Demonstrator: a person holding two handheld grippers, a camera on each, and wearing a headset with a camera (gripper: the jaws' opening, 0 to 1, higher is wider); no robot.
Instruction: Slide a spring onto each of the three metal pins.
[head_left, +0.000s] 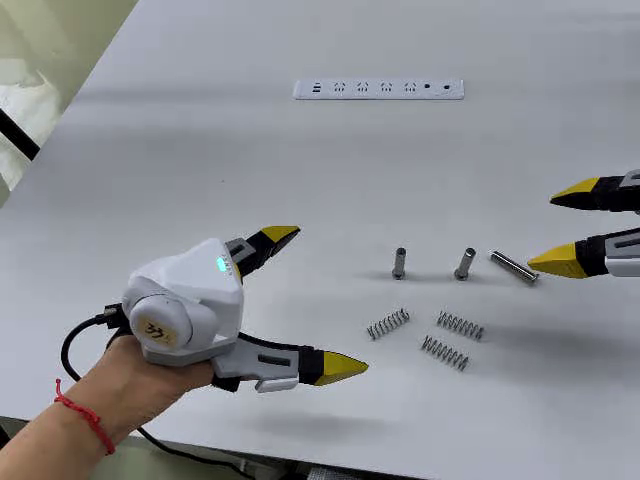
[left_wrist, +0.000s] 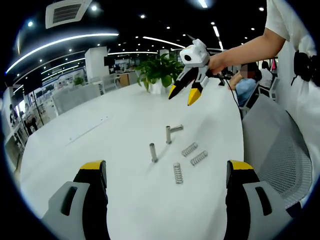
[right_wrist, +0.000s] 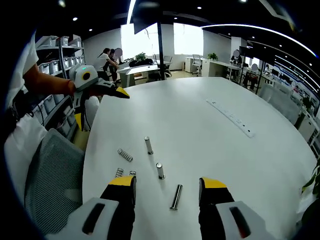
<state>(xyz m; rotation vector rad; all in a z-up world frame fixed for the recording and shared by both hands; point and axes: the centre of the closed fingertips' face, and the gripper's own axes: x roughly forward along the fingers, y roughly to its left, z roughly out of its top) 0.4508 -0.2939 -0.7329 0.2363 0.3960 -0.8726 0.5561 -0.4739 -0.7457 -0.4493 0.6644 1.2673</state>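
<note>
Two metal pins (head_left: 399, 263) (head_left: 465, 263) stand upright on the white table, and a third pin (head_left: 514, 267) lies flat just right of them. Three springs (head_left: 388, 323) (head_left: 460, 325) (head_left: 444, 352) lie loose in front of the pins. My left gripper (head_left: 312, 300) hovers open at the lower left, some way left of the springs, holding nothing. At the right edge my right gripper (head_left: 550, 230) is open, its lower tip close to the lying pin. That pin (right_wrist: 176, 196) sits between the jaws in the right gripper view, while pins (left_wrist: 153, 152) and springs (left_wrist: 177, 173) lie ahead in the left gripper view.
A white power strip (head_left: 378, 89) lies flat at the far side of the table (head_left: 200, 150). A black cable (head_left: 75, 345) trails from the left gripper near the table's front edge. A mesh chair (right_wrist: 50, 180) stands beside the table.
</note>
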